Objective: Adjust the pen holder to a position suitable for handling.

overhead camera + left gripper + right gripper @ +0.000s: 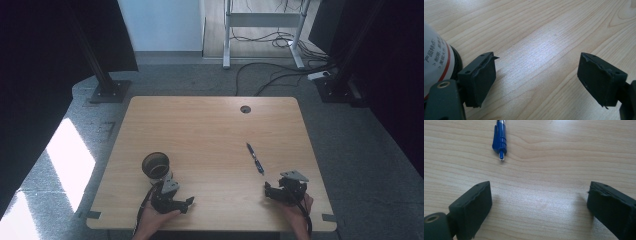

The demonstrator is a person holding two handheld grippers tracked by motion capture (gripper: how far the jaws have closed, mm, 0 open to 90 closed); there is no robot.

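A blue pen (255, 158) lies on the wooden table (210, 125), right of the middle. A dark open-topped cup (156, 165) stands at the front left. My left gripper (176, 196) rests just in front of the cup, held by a hand at the table's near edge. In the left gripper view its jaws stand wide apart over bare wood, so the left gripper (536, 75) is open, with the cup's labelled side (436, 65) beside the left jaw. My right gripper (280, 186) sits a little short of the pen. It (540, 200) is open, with the pen's clip end (500, 137) ahead and left of the gap.
A round cable hole (245, 109) sits near the table's far edge. Beyond the table are a white desk frame (262, 20), floor cables (280, 70) and two black stand bases (107, 90). Bare wood stretches between the cup and the pen.
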